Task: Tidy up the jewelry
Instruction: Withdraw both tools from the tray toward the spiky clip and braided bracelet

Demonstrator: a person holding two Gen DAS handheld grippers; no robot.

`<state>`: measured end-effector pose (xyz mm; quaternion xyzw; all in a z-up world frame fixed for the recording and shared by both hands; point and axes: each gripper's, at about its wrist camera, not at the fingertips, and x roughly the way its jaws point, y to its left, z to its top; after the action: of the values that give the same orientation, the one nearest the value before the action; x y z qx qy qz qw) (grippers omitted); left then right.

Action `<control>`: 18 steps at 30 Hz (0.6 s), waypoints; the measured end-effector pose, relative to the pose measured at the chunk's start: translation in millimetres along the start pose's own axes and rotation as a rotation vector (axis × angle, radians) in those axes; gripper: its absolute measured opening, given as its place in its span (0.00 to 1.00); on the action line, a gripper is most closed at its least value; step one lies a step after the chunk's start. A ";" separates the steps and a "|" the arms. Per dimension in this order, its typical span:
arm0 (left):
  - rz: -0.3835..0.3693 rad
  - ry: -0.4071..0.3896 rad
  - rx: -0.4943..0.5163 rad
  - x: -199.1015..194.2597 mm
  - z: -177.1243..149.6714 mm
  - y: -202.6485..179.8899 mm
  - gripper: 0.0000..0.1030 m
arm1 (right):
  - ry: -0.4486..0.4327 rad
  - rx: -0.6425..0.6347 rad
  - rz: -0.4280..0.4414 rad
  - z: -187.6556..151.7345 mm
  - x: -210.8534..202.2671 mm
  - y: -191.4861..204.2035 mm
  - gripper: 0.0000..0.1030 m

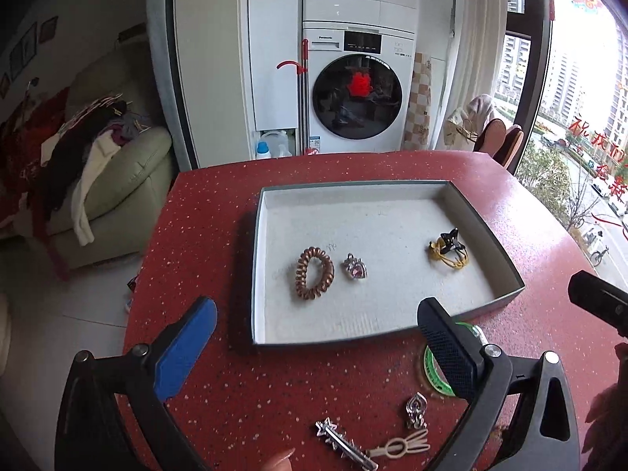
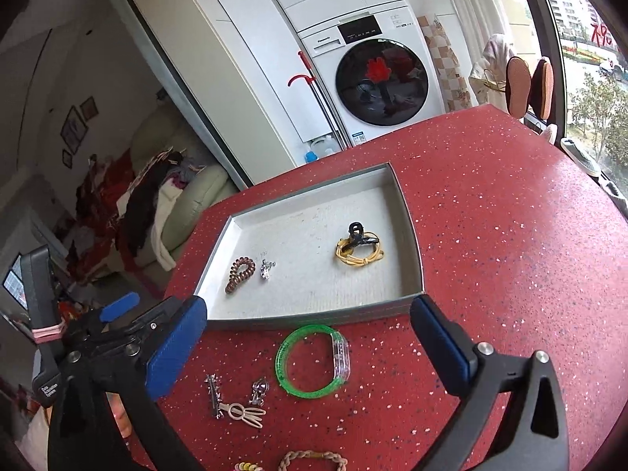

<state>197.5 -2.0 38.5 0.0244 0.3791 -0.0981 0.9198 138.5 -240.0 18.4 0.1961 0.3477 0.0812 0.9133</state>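
On the red speckled table (image 1: 219, 384) lies a shallow grey tray (image 1: 486, 302) with a pale lining. Both tongs hang above its near edge, each with jaws spread wide and nothing between them: the left gripper (image 1: 318, 337) sits at about six o'clock of the tray, and the right gripper (image 2: 310, 337) is just beside it, also at the near rim. Inside the tray, a brown spiral hair tie (image 1: 314, 273) rests toward nine o'clock, with a small silver heart charm (image 1: 355, 267) just beside it at its three o'clock. Well apart, toward three o'clock of the tray, a black claw clip (image 1: 449, 239) lies touching a yellow cord (image 1: 451, 261). Outside the tray, at its six o'clock, a green bangle (image 2: 310, 361) lies flat on the table. Nearer still are a silver star clip (image 1: 341, 443), a cream hair clip (image 1: 400, 447) and a silver pendant (image 1: 416, 412), close together. A braided bracelet (image 2: 312, 459) shows at the bottom edge of the right view.
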 end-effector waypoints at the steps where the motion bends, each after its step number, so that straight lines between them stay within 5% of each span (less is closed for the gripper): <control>1: 0.000 0.005 -0.002 -2.7 -4.3 1.9 1.00 | 0.009 -0.007 -0.009 -2.8 -2.6 1.8 1.00; 13: 0.056 0.087 -0.069 -13.5 -64.1 25.6 1.00 | 0.146 -0.036 -0.021 -68.3 -18.8 8.8 1.00; 18: 0.046 0.168 -0.101 -3.0 -87.3 28.5 1.00 | 0.205 -0.062 -0.097 -99.1 -17.9 5.9 1.00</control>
<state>140.6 36.8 -22.3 -0.0052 0.4585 -0.0553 0.8870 59.0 -209.8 -35.9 0.1413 0.4457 0.0674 0.8814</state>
